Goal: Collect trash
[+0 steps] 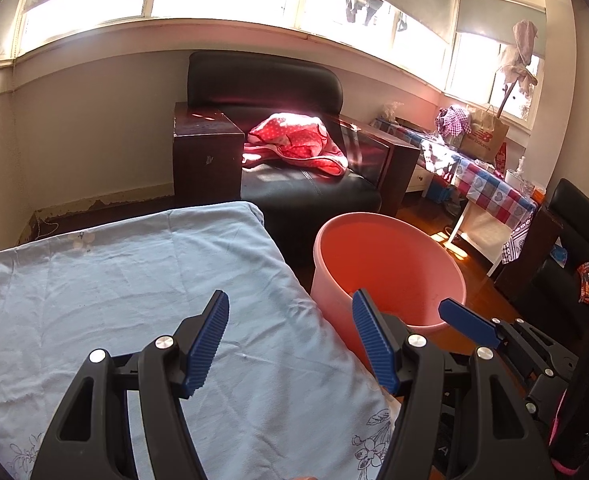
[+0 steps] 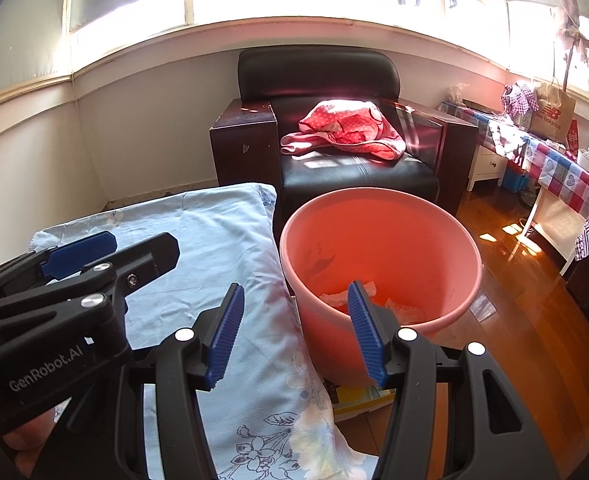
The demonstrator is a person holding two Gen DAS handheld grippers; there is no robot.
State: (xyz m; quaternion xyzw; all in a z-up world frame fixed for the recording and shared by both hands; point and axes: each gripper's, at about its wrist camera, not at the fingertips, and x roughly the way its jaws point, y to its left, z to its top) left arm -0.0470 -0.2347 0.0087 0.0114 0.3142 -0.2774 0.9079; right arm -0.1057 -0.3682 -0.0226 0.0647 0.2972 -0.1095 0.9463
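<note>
A pink plastic bucket (image 1: 390, 264) stands on the floor just right of a table covered in light blue cloth (image 1: 134, 280). In the right wrist view, crumpled white paper (image 2: 402, 310) lies at the bottom of the bucket (image 2: 374, 200). My left gripper (image 1: 290, 300) hangs open over the cloth's right part, with nothing between its fingers. My right gripper (image 2: 296, 290) is open and empty too, straddling the cloth's edge and the bucket's near wall. Each gripper appears beside the other: a right finger (image 1: 466, 320) shows in the left view, and a left finger (image 2: 80, 254) in the right view.
A black armchair (image 2: 334, 160) with a red dotted cloth (image 2: 346, 128) stands behind the bucket. A long table with a checked cover (image 2: 562, 172) and a paper bag (image 2: 550, 116) lines the right wall. The floor (image 2: 526, 280) is polished wood. Something yellow (image 2: 358, 396) lies by the bucket's base.
</note>
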